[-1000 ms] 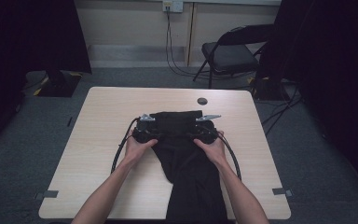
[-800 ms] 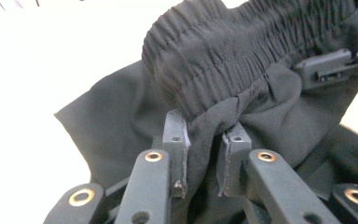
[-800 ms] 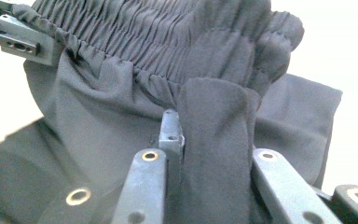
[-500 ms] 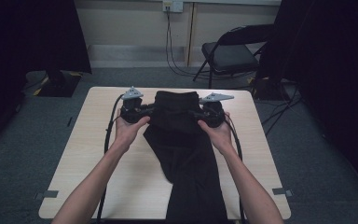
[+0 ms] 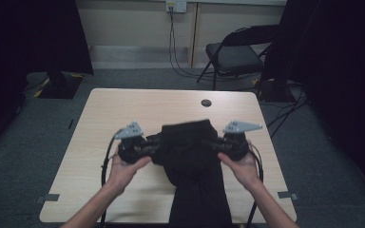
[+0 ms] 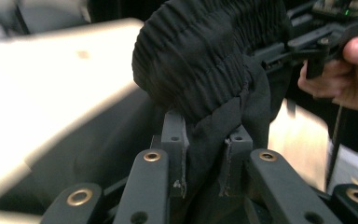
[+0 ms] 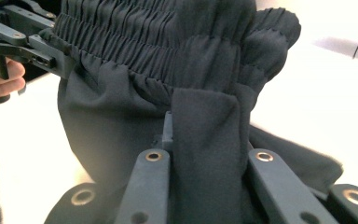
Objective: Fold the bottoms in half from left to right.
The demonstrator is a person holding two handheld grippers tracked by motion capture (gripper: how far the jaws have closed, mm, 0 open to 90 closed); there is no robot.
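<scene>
The table [image 5: 123, 109] spreads pale and mostly bare beyond both grippers, with a small dark disc [image 5: 206, 102] well ahead of them near its far edge. Between the two grippers hangs the black trousers [image 5: 190, 156], lifted at the gathered waistband [image 6: 200, 60], which stretches from one gripper to the other; below them the legs fall back toward the person and trail over the table's near edge. The left gripper [image 5: 145, 146] sits at the waistband's left end, its grey plate on top, gripped from below by the left hand [image 5: 123, 166]. In the left gripper view its jaws have just been closing and now stand narrow, pinching a fold of the cloth [image 6: 209, 154] between the pads, so the fabric bunches up right in front of them. The right gripper [image 5: 221, 145] sits at the other end, held by the right hand [image 5: 242, 164]; in the right gripper view its jaws have likewise just been closing and are drawn in on a flat fold of cloth [image 7: 205, 140] that covers the gap between them, with the elastic band running off to its left toward the other gripper. A cable [image 5: 105, 161] trails from the left gripper down beside the forearm.
</scene>
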